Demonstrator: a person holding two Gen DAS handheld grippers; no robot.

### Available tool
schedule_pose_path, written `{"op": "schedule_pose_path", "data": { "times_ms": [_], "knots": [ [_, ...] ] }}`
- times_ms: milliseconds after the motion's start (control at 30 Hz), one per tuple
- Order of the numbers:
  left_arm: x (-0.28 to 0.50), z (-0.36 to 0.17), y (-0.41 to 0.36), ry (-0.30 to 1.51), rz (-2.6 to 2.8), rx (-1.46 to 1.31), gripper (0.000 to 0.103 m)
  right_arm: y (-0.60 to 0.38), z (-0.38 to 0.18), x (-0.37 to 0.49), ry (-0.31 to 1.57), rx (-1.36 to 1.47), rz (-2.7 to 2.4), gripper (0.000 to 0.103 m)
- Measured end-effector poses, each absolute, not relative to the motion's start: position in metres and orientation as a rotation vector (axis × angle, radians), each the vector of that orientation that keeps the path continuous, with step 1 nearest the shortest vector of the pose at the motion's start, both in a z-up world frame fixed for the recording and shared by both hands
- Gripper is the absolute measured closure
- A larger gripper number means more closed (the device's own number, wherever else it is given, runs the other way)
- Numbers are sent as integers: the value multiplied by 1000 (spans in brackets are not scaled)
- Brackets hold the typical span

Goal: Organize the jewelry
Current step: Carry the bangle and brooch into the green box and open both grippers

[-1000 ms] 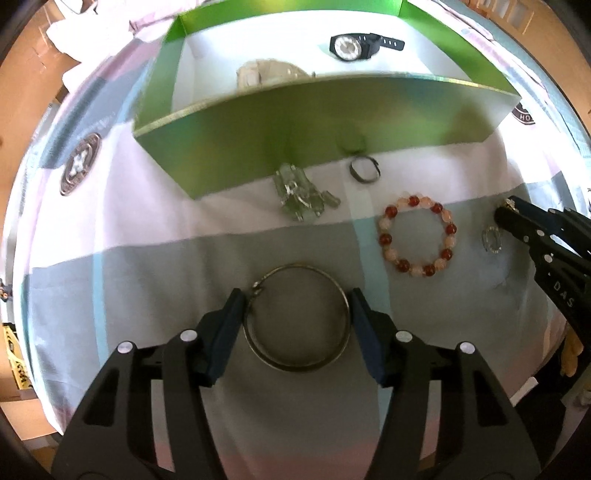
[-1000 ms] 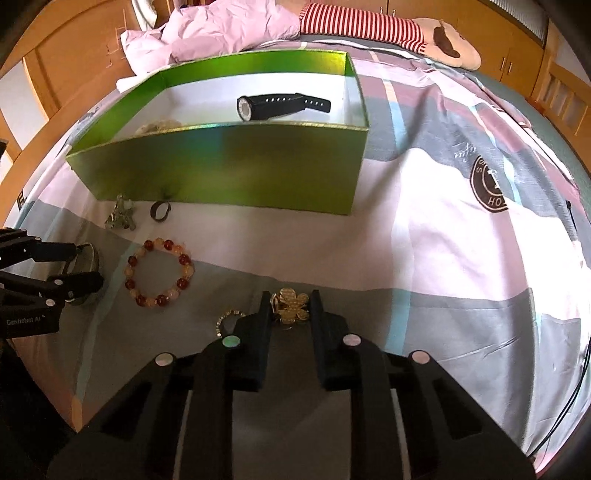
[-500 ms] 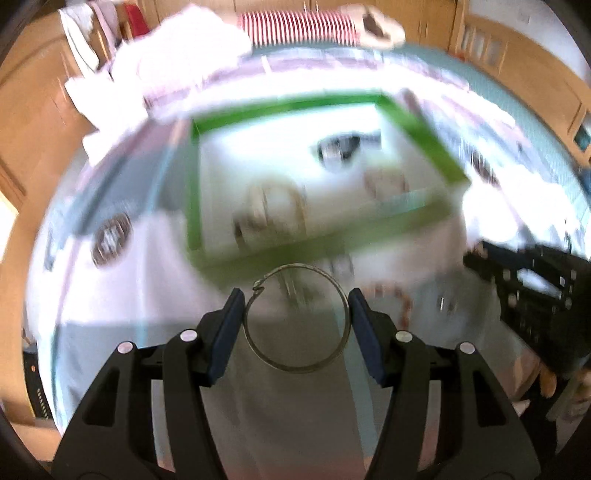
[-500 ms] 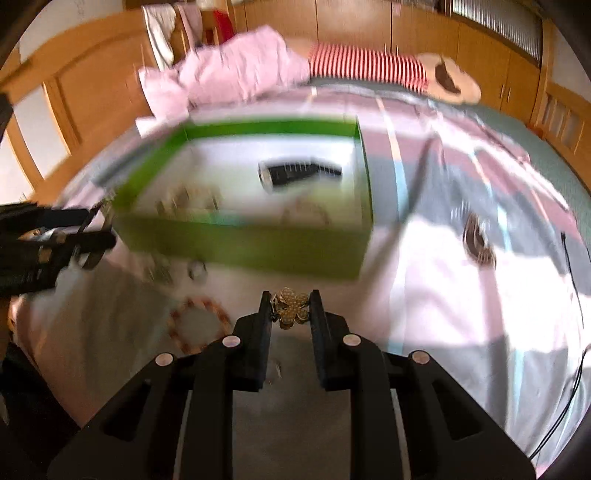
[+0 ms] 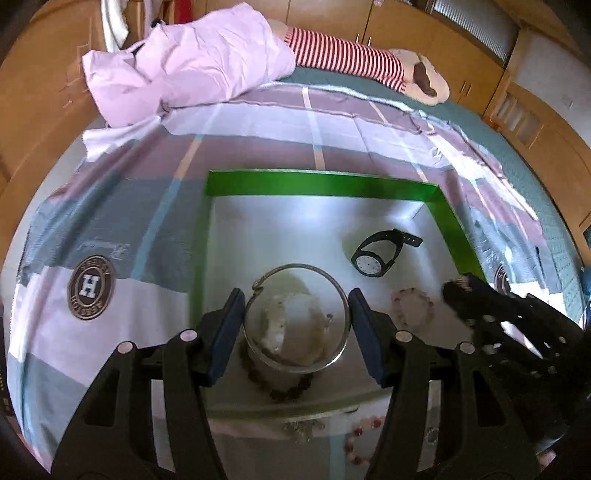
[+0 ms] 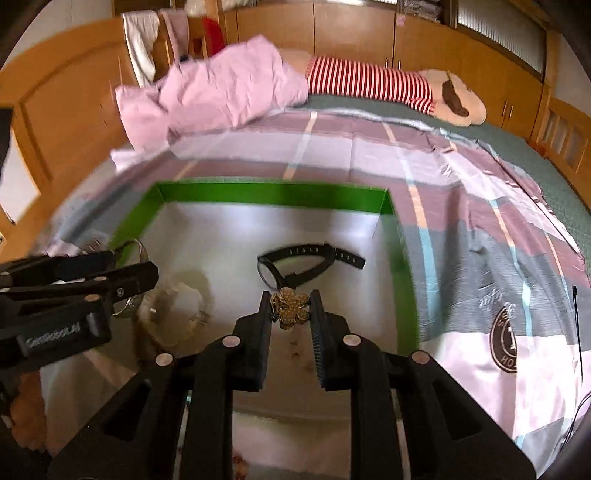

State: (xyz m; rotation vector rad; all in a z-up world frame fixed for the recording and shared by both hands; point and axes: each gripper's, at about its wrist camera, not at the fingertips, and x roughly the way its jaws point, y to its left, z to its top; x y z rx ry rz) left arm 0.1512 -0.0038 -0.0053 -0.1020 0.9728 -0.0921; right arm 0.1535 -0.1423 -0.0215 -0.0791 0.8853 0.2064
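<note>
Shiny metal bangle (image 5: 295, 317), glossy green, seemingly cardboard box (image 5: 317, 184).

The box (image 5: 321, 184) has bright green walls and a white floor. The watch (image 5: 373, 258) in it is black with a white face. The bangle (image 5: 345, 302) is silver-grey. The flower brooch (image 6: 290, 308) is gold. The left gripper (image 5: 295, 319) is black with blue pads (image 5: 225, 332). The right gripper (image 6: 290, 314) is all black. The bedsheet (image 6: 461, 240) has big squares of pink, purple and grey with thin light-blue and white lines, and a round brown badge (image 5: 90, 288) with a white H. The crumpled blanket (image 5: 192, 62) is light pink. The plush toy (image 6: 373, 81) wears red and white stripes. The cupboards (image 6: 351, 33) are orange-brown wood.
</note>
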Motion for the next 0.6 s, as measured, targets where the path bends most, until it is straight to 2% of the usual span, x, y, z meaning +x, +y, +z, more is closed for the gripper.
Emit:
{"op": "schedule_pose_path", "data": {
  "times_ms": [167, 200, 267, 333, 400, 600],
  "knots": [
    [160, -24, -6, 1003, -73, -93, 45, -140, -40, 156, 928, -95, 198, 80],
    [161, -27, -6, 1013, -69, -95, 45, -141, -40, 156, 930, -93, 198, 69],
    [162, -33, -5, 1030, -63, -101, 45, -144, -35, 149, 908, -82, 188, 53],
    [161, -33, -3, 1033, -56, -113, 43, -147, -24, 138, 871, -72, 202, 47],
    [157, -26, -1, 1009, -51, -132, 30, -152, -13, 126, 844, -75, 214, 40],
    [127, 7, -4, 950, -75, -131, 21, -180, 9, 78, 804, -55, 280, 29]
  ]
}}
